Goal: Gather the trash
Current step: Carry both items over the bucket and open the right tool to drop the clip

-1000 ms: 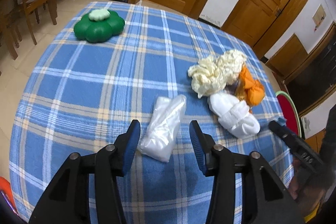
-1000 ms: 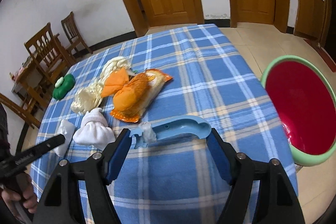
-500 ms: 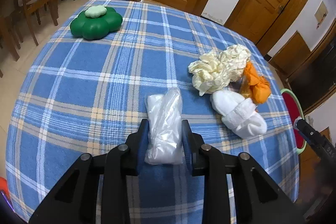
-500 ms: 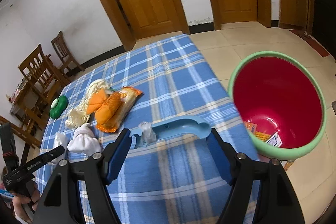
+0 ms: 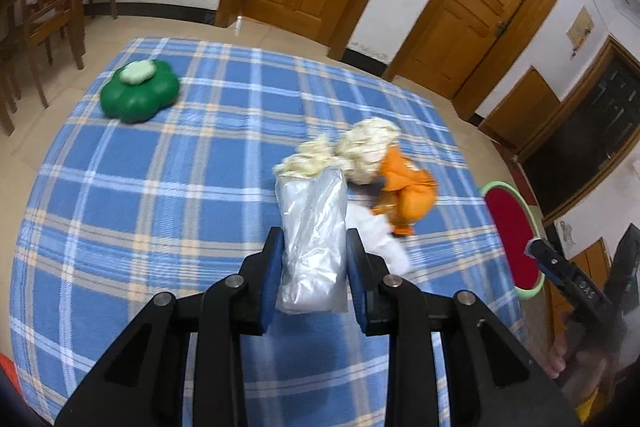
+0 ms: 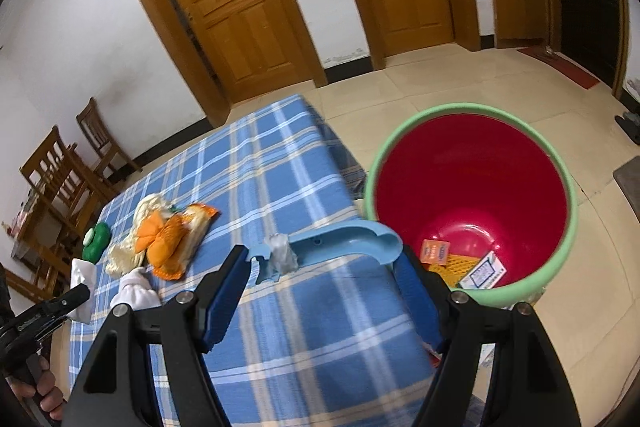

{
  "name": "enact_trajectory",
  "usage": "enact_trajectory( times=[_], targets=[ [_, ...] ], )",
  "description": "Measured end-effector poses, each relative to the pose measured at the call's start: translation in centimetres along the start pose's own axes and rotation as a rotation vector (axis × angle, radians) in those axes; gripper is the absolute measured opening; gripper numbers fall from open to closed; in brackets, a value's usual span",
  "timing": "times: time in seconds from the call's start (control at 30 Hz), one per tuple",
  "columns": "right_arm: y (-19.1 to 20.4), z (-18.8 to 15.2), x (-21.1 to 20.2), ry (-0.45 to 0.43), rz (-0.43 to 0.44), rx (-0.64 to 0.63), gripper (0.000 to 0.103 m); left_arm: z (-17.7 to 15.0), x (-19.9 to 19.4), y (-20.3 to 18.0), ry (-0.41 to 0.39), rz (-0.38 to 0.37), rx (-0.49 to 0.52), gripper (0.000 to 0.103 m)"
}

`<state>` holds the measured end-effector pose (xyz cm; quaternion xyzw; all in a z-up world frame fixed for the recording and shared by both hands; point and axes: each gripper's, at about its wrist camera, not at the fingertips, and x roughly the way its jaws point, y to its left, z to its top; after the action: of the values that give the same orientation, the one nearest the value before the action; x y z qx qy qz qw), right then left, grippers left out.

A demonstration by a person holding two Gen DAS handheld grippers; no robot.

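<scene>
Clamped jaws first: the left gripper [image 5: 314, 263] pinches a clear plastic bag [image 5: 312, 239] between its blue pads, and the right gripper [image 6: 322, 263] holds a curved blue plastic piece [image 6: 340, 237] lengthwise between its wide-set jaws, with a bit of crumpled tissue [image 6: 282, 253] stuck on it. With the table [image 5: 160, 187] in its blue plaid cloth as landmark, the red bin [image 6: 472, 203] with a green rim stands on the floor just off its right edge, some packets at its bottom. On the table's right half lie cream crumpled wrapping [image 5: 356, 151], orange packets [image 5: 408, 191] and a white wad [image 5: 376, 235], bunched together. A green clover-shaped box [image 5: 138, 93] sits at the table's far left corner.
</scene>
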<state>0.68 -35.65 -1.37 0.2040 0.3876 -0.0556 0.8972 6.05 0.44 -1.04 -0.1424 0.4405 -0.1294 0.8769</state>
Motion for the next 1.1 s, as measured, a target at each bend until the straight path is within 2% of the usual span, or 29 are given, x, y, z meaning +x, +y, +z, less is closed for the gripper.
enact_trajectory(
  times=[0.23, 0.57, 0.83, 0.93, 1.1],
  targets=[
    [-3.1, 0.4, -0.3, -0.019, -0.034, 0.055, 0.076, 0.8, 0.3, -4.0, 0.012, -0.066, 0.064, 0.031],
    [-7.0, 1.0, 0.0, -0.04, -0.094, 0.096, 0.076, 1.4, 2.8, -10.6, 0.064, -0.149, 0.153, 0.031],
    [-10.0, 1.4, 0.7, -0.037, -0.107, 0.15, 0.076, 1.5, 5.3, -15.3, 0.104, -0.179, 0.232, 0.031],
    [-10.7, 1.5, 0.8, -0.041, -0.11, 0.16, 0.081, 1.4, 6.4, -16.9, 0.123, -0.186, 0.258, 0.031],
    [-12.0, 1.6, 0.4, -0.053, -0.11, 0.183, 0.081, 1.0, 7.9, -19.2, 0.152, -0.202, 0.294, 0.031]
  ],
)
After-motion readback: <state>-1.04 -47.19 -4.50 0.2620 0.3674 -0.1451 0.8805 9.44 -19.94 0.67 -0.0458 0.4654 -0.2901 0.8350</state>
